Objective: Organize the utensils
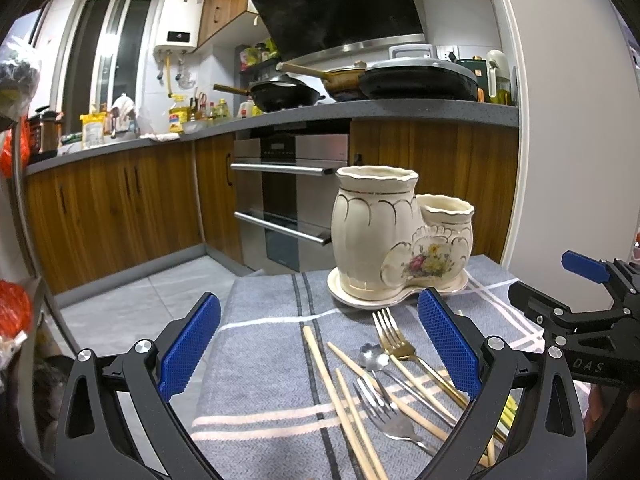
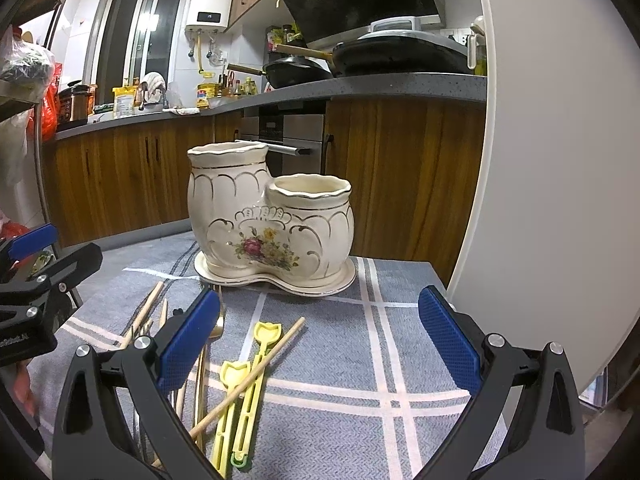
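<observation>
A cream ceramic utensil holder (image 1: 384, 232) (image 2: 260, 216) with a tall pot and a short pot stands on its saucer at the far side of the grey checked cloth. In front of it lie wooden chopsticks (image 1: 332, 384) (image 2: 248, 376), a gold fork (image 1: 394, 340), a silver fork (image 1: 384, 408) and a silver flower-ended spoon (image 1: 374, 358). Two yellow plastic utensils (image 2: 244, 388) lie under one chopstick. My left gripper (image 1: 320, 344) hovers open over the cutlery. My right gripper (image 2: 320, 340) is open above the cloth, holding nothing.
The cloth-covered table (image 2: 360, 360) ends just behind the holder, with tiled floor (image 1: 160, 292) beyond. Wooden cabinets and an oven (image 1: 288, 200) line the back. A white wall edge (image 2: 540, 160) stands close on the right. Pans sit on the counter (image 1: 400, 112).
</observation>
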`<state>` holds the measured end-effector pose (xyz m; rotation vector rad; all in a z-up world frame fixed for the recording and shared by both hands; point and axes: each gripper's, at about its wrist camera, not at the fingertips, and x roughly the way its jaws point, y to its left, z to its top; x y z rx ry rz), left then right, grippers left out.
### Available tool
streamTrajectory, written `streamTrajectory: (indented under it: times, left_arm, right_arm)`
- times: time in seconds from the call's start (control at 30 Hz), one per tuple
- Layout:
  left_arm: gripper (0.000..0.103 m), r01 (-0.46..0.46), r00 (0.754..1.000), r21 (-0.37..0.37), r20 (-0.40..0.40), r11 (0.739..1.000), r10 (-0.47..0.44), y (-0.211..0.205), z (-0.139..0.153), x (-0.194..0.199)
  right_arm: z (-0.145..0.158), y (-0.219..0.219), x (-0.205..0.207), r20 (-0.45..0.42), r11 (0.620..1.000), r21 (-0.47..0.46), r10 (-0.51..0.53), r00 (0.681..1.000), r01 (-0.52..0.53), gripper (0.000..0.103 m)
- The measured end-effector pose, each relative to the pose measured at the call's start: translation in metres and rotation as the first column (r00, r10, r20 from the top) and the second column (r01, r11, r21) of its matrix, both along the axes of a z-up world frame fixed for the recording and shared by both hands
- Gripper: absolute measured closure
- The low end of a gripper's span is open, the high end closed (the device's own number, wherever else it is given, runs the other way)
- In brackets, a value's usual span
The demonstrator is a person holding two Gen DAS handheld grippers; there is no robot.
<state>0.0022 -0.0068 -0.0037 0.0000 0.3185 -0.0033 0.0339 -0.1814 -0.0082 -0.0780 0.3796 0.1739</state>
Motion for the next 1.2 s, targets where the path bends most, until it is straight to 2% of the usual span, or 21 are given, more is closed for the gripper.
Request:
streamTrajectory:
  times: [1.2]
  left_arm:
    - [0.005,0.017,1.000,-0.009,-0.018,1.000,-0.017,0.0032,-0.0067,0.0026]
  right_arm:
    - [-0.0040,-0.0025,0.0057,-0.046,1.000,0.018,-0.009,0.999,0.010,0.005]
